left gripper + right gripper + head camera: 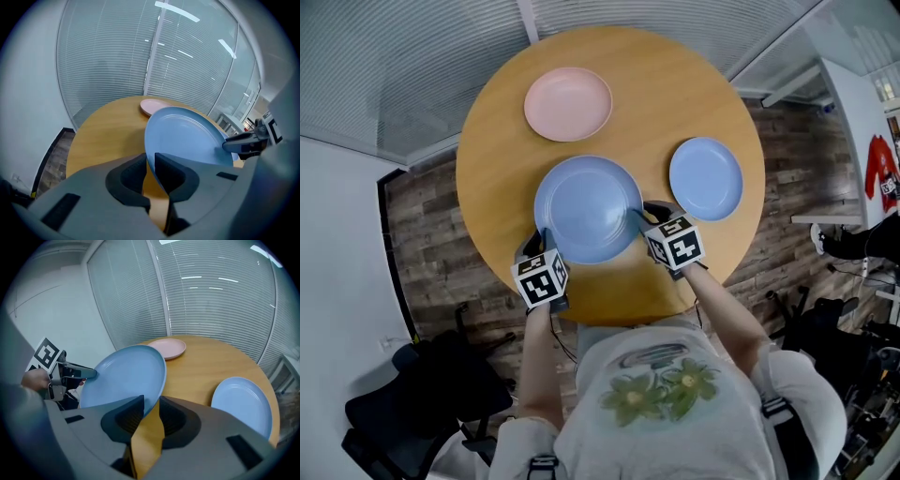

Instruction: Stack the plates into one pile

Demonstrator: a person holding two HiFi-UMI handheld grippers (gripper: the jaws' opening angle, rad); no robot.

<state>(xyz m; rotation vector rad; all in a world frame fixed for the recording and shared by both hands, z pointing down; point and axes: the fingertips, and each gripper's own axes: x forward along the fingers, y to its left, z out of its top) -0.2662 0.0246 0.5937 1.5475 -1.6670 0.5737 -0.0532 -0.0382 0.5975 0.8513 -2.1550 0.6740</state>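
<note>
A large blue plate (588, 208) hangs over the near middle of the round wooden table (497, 150), gripped on both sides. My left gripper (542, 240) is shut on its near-left rim, and my right gripper (645, 217) is shut on its near-right rim. In the left gripper view the rim of the large blue plate (187, 136) runs between the left gripper (150, 161) jaws. The right gripper (151, 406) clamps the large blue plate (126, 376) the same way. A pink plate (568, 103) lies at the far side, and a smaller blue plate (705, 178) lies to the right.
The table stands on a wood-plank floor next to a glass wall with blinds (422, 66). A dark chair (422, 394) sits at the lower left. The person's torso is close against the table's near edge (619, 314).
</note>
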